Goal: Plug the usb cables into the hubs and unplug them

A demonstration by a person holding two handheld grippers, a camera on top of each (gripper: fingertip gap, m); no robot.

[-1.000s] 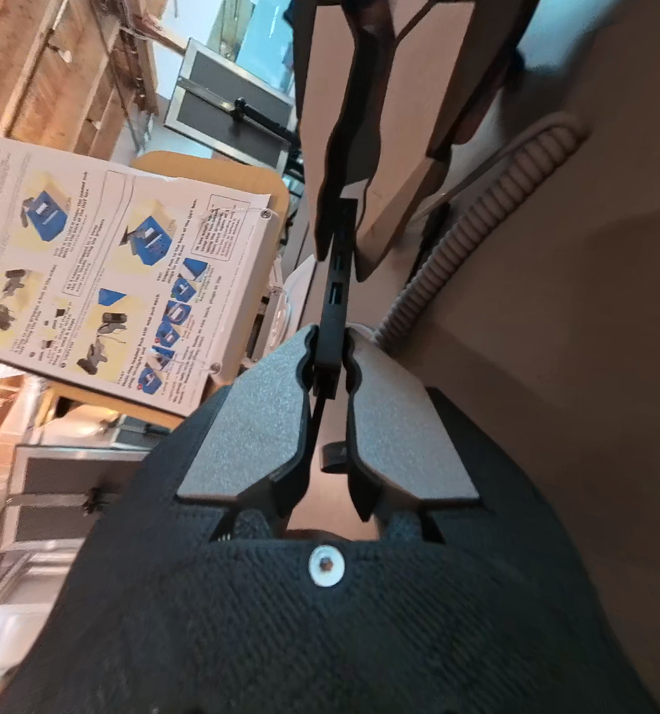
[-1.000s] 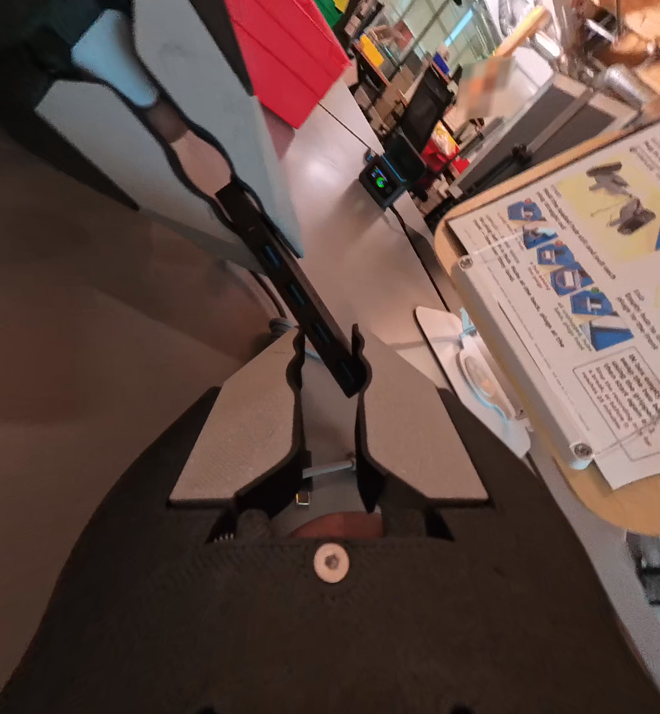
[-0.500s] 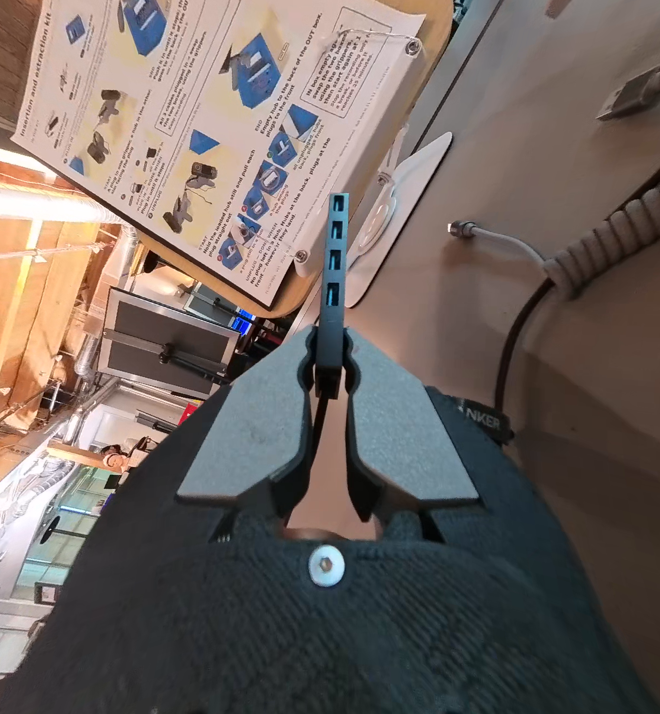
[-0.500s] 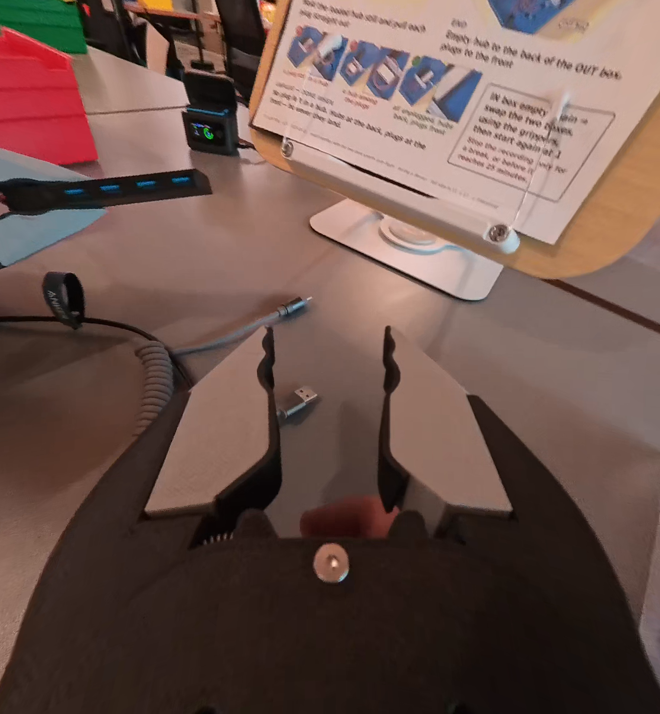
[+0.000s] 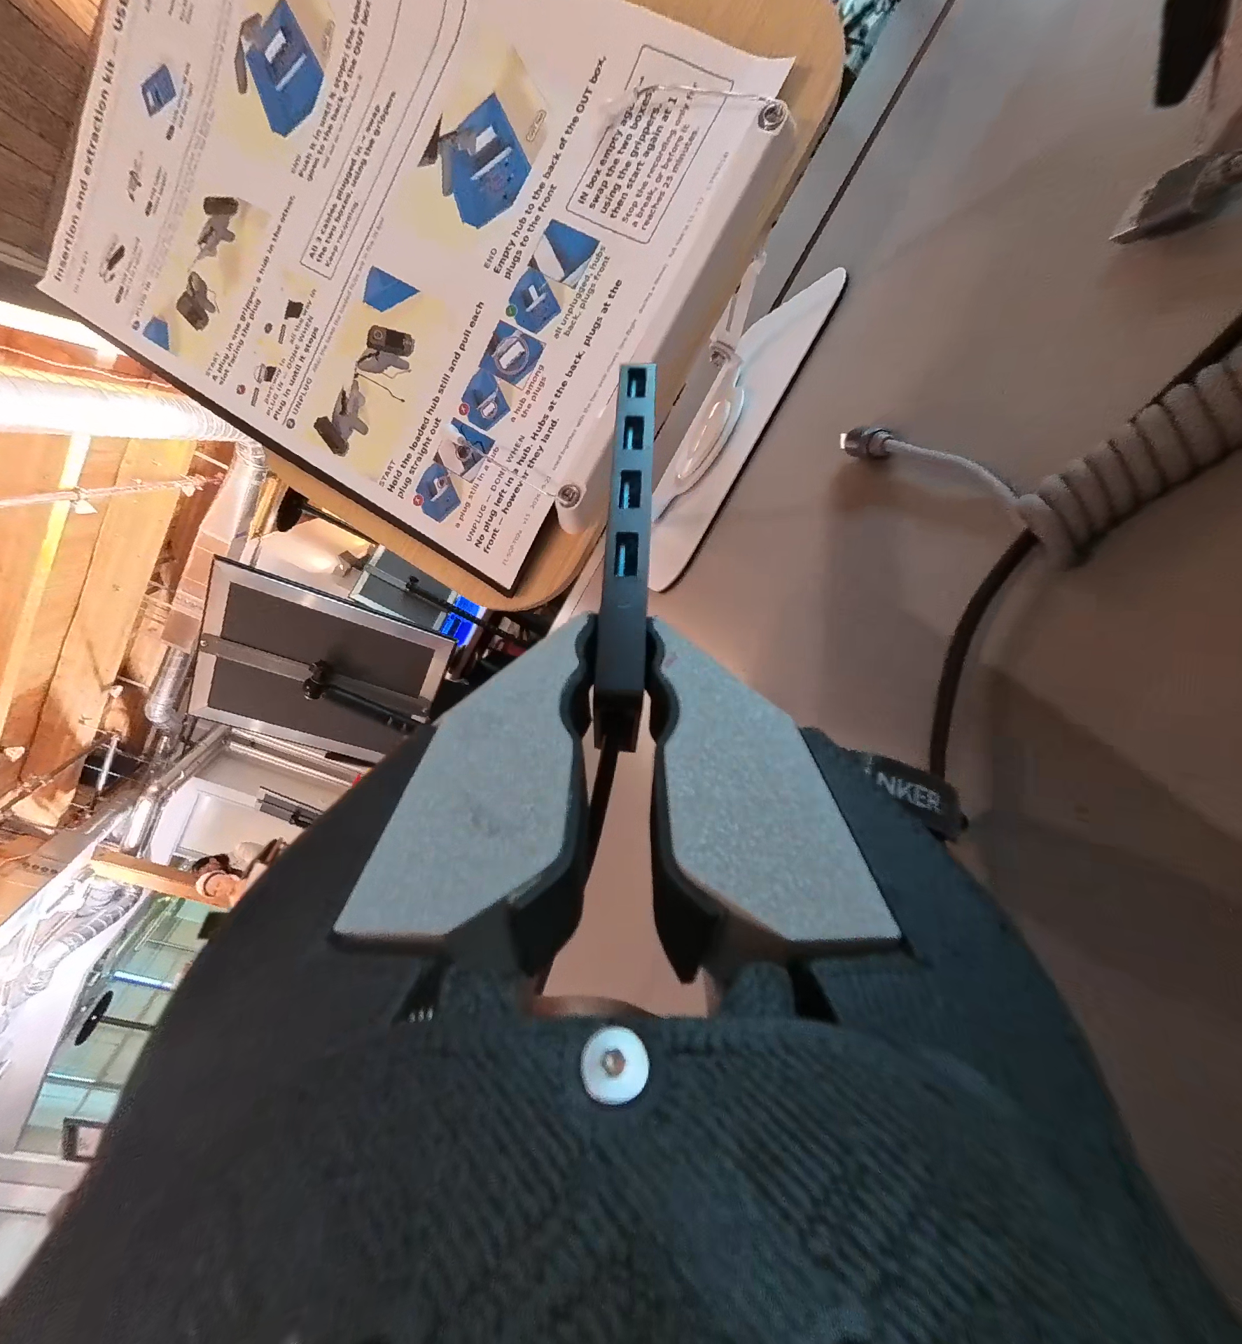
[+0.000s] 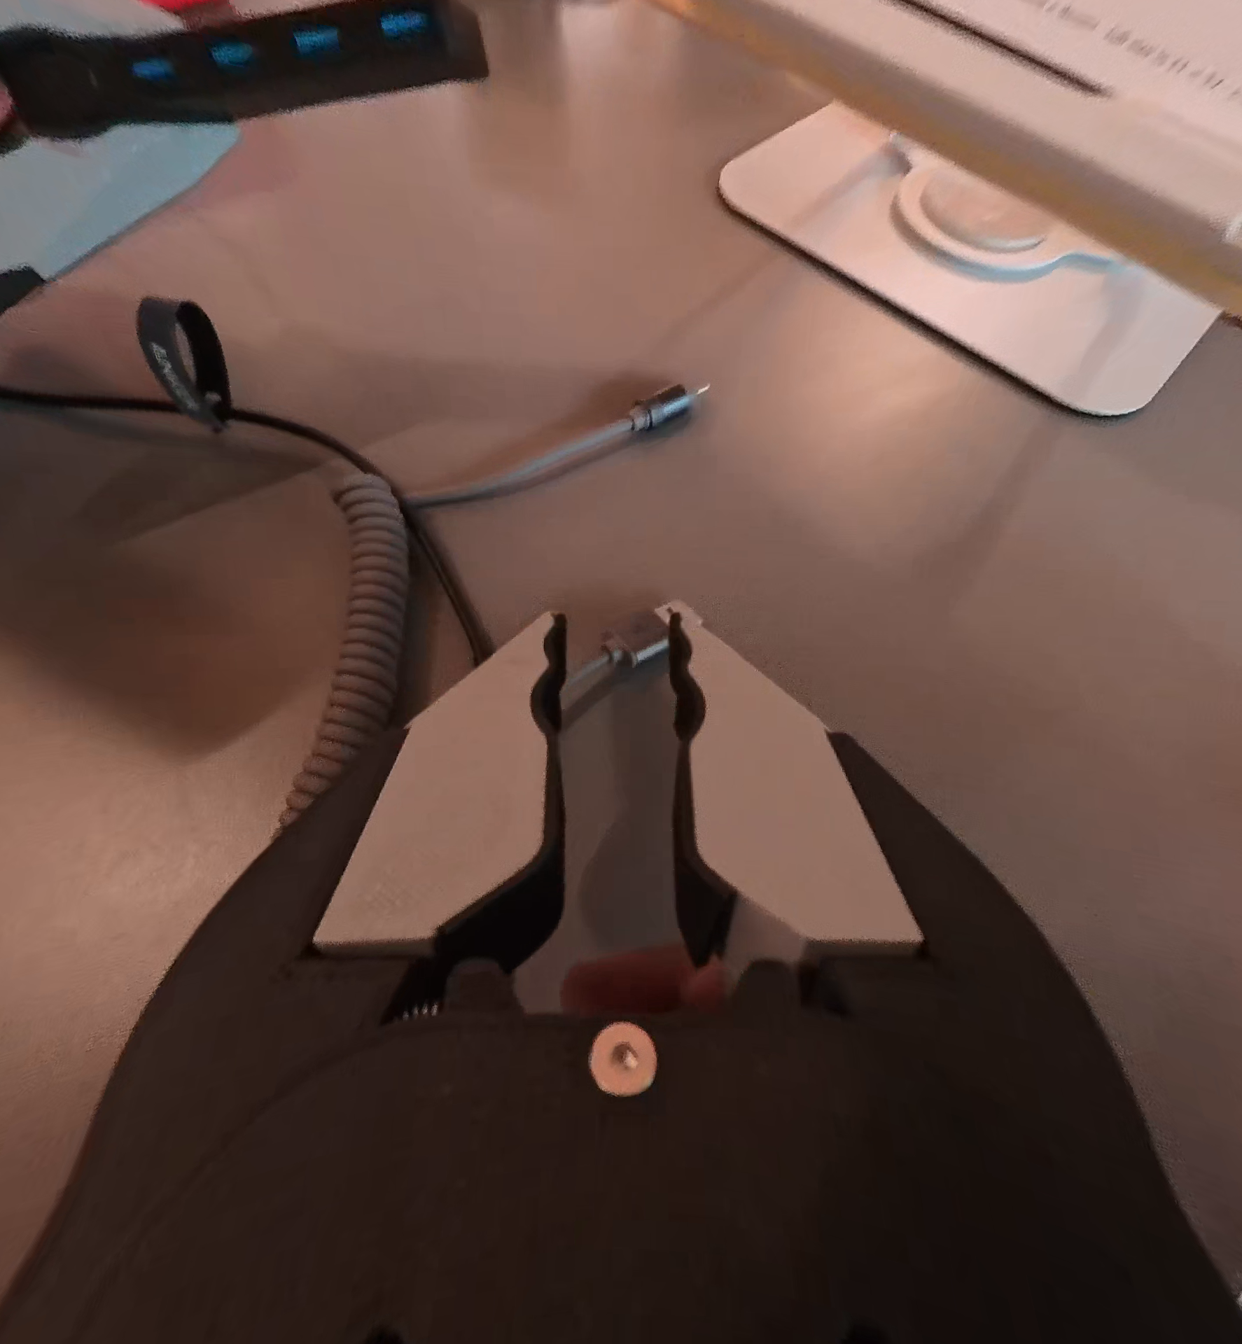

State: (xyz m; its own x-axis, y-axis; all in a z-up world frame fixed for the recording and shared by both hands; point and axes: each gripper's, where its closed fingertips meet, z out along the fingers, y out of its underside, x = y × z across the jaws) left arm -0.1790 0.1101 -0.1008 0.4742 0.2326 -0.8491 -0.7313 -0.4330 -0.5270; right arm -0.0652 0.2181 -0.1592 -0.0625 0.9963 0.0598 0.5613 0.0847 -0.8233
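Note:
My left gripper (image 5: 619, 644) is shut on the cable end of a black USB hub (image 5: 629, 502), held above the table with its blue ports in view and empty. The hub also shows at the top left of the right wrist view (image 6: 276, 58). My right gripper (image 6: 614, 618) is low over the table, its jaws partly closed around a silver USB-A plug (image 6: 636, 640) that lies between the fingertips, close to the right one. The plug belongs to a grey coiled cable (image 6: 360, 640). That cable's smaller plug (image 6: 665, 411) lies farther off on the table.
A thin black cable with a strap loop (image 6: 182, 364) runs from the hub across the table. A white stand base (image 6: 967, 240) carries a wooden board with an instruction sheet (image 5: 400, 240) behind the work area. The coiled cable (image 5: 1185, 436) curves along the table. Tip to tip, the grippers are about 15 cm apart.
My right gripper has dropped and moved forward onto the USB-A plug, and its jaws have narrowed around it. My left gripper holds the hub nearly as half a second ago.

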